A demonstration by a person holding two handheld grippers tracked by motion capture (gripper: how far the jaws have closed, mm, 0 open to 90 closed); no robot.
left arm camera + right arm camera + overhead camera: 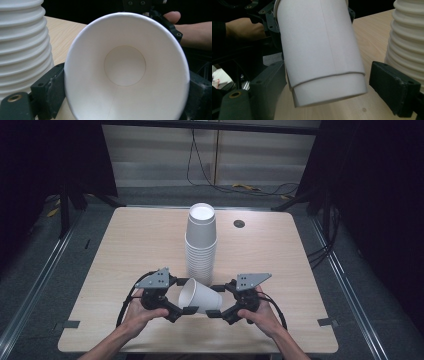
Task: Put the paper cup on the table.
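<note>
**High view: nested cups held sideways between two grippers**

High view places a paper cup (199, 296) on its side just above the table (130, 250), close in front of the tall stack of cups (201, 245); its mouth is turned toward the left gripper (184, 296), its base toward the right gripper (214, 301). In the left gripper view the rim is pinched between the two jaws; the grip looks firm. In the right gripper view a second cup's base is seen protruding from the outer one, so two nested cups are judged to be in hand; the right jaws stand spread on either side of the base, one near it, the other clearly apart.

Several risks can be foreseen; the thin rim could be crushed oval if the left squeeze is tightened; the inner cup could be dragged out crookedly or jammed if the base is caught off-centre; the stack beside could be toppled by a sideways swing.
</note>
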